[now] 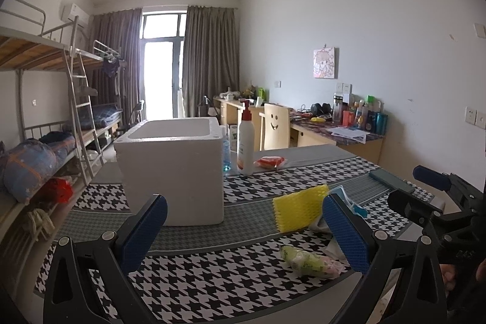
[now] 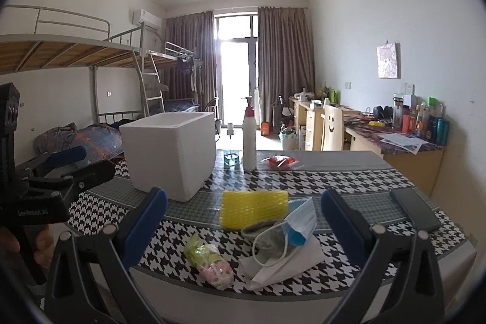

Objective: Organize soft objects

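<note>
While both grippers' jaws gape, holding nothing — white foam box (image 1: 173,169) upright, interior hidden.

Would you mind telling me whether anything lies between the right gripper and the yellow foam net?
Nothing visible does: the right gripper is open, and only bare tablecloth separates it from the yellow foam net; the face mask sits just right.
</note>
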Available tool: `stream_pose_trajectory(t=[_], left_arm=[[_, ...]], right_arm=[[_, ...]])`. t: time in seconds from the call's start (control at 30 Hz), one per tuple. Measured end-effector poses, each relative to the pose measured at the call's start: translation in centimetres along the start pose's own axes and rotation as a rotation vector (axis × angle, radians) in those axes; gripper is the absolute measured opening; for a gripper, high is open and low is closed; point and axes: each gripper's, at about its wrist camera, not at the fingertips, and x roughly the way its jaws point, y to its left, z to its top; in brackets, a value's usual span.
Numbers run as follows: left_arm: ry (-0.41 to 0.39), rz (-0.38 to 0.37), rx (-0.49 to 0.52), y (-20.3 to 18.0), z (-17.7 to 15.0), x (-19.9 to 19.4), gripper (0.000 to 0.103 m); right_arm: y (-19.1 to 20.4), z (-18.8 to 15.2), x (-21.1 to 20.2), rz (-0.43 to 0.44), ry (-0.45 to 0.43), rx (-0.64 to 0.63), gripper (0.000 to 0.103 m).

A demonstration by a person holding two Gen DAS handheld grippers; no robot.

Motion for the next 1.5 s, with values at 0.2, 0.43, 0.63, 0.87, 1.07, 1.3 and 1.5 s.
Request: stream_pose_trajectory(t=[0.2,0.43,0.63,0.87,1.07,1.3,1.5], left_arm=[[0.003,0.004,-0.003,-0.1,0.0,0.1,0.102],[0.014,0.003,-0.004,0.0,0.0,0.4,0.102],[0.024,-0.004,-0.011,0.1,0.0,0.9,0.102],[0.056,-0.024,-0.005,-0.2,-0.1,2.1,0.102],[0.086,-0.044,0.003,-0.6,-0.3,3.3,0.102],[0.136,-0.087,0.008,-1.2,-0.8,4.6,0.102],[0.185,-0.119,0.019,-1.9,-1.7,5.6,0.102]], right_arm=[[-0.1,0.0,0.1,0.008,0.008,0.009,0.102],[-0.2,0.0,0.3,0.004,0.017,0.006,0.102],[-0.3,0.0,0.8,0.002,0.031,0.007,0.102],[-1.4,-0.1,1.9,-0.01,0.077,0.039,0.102],[-3.0,-0.3,2.6,-0.025,0.116,0.083,0.102],[-4.1,-0.8,3.4,-0.057,0.156,0.091,0.102],[-4.8,-1.3,4.2,-0.069,0.182,0.092,0.102]])
